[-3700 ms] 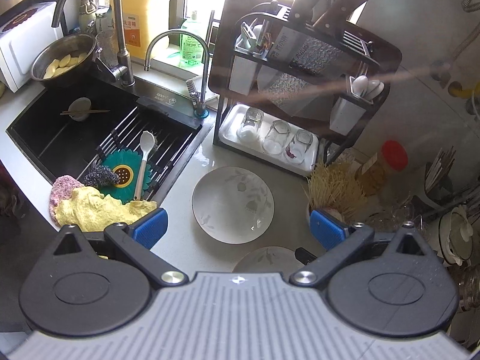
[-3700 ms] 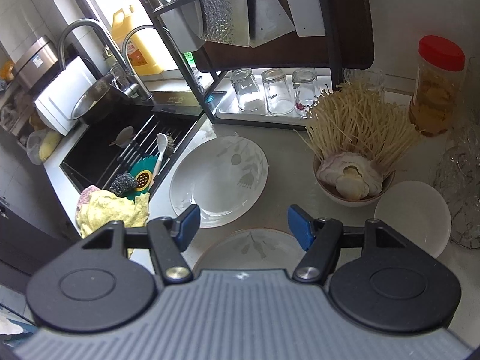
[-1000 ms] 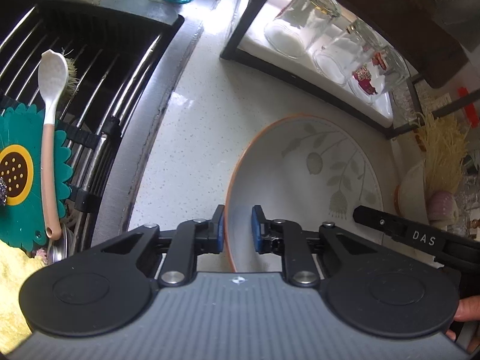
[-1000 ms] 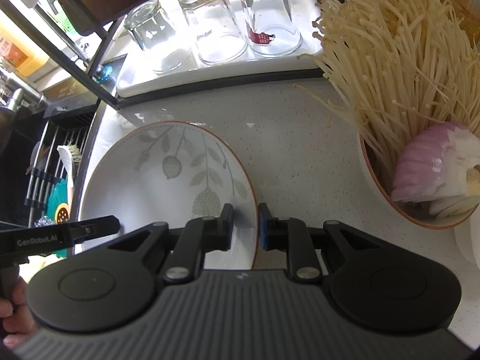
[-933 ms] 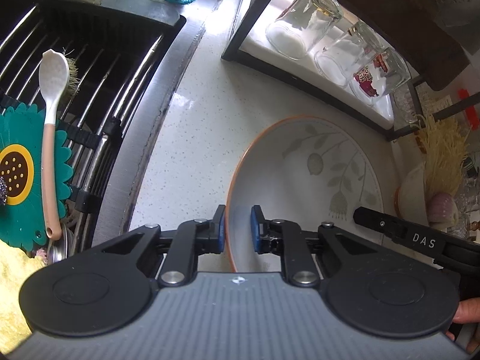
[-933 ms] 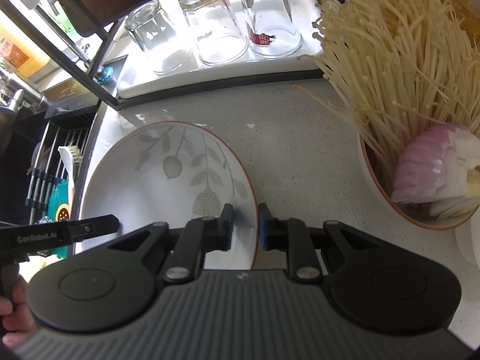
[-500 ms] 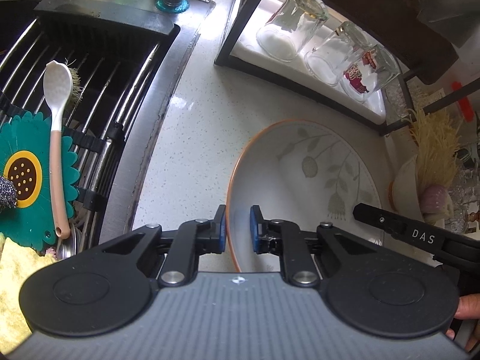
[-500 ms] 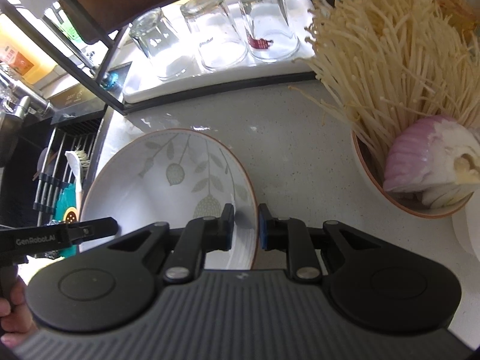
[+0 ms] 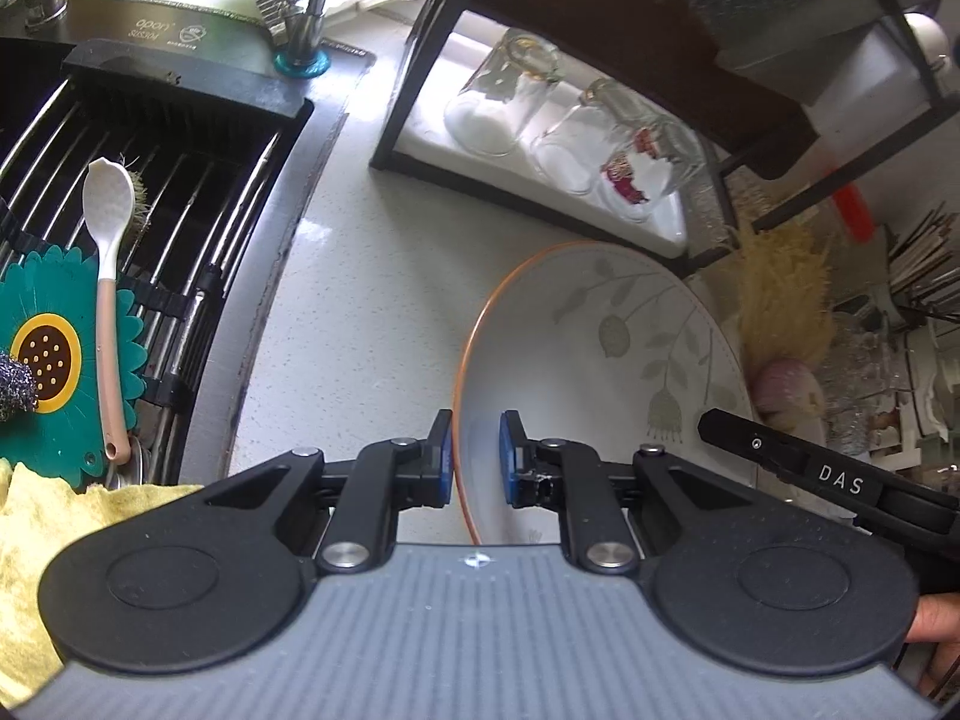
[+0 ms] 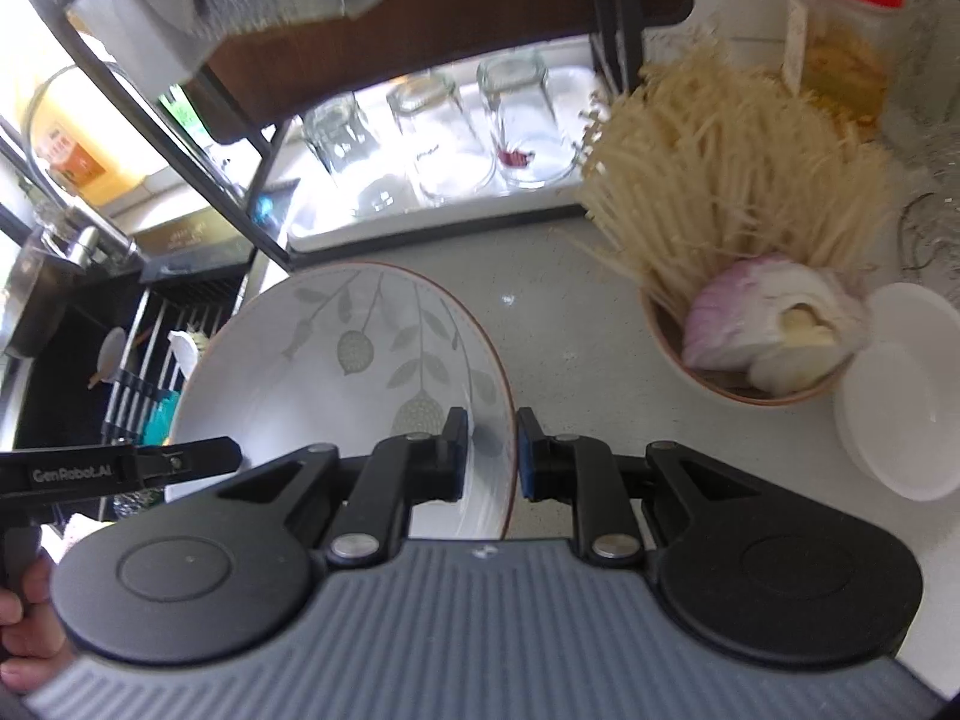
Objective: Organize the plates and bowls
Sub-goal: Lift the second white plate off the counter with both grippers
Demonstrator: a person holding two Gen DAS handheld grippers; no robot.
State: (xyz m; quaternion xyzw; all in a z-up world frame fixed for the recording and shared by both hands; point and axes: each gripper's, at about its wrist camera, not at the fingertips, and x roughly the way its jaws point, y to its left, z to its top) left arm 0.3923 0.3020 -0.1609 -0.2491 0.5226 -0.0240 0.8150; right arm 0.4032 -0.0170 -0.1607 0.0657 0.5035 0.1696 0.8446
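Note:
A white plate with a leaf pattern and an orange rim (image 9: 606, 360) is held by both grippers above the counter. My left gripper (image 9: 475, 459) is shut on its left rim. My right gripper (image 10: 489, 447) is shut on the right rim of the same plate (image 10: 354, 360). The plate is lifted and tilted. A small white bowl (image 10: 906, 402) sits on the counter at the right. A bowl with enoki mushrooms and onion (image 10: 750, 324) stands beside it.
A black dish rack (image 9: 600, 60) holds three upturned glasses (image 10: 438, 138) on a white tray. The sink (image 9: 120, 210) with a drain rack, white spoon (image 9: 108, 228), green flower mat and yellow cloth lies left. A red-lidded jar (image 10: 840, 18) stands at the far right.
Both grippers have risen with the plate held between them, and the counter and rack now look farther below. About 3.7 s ago both grippers were open above the counter.

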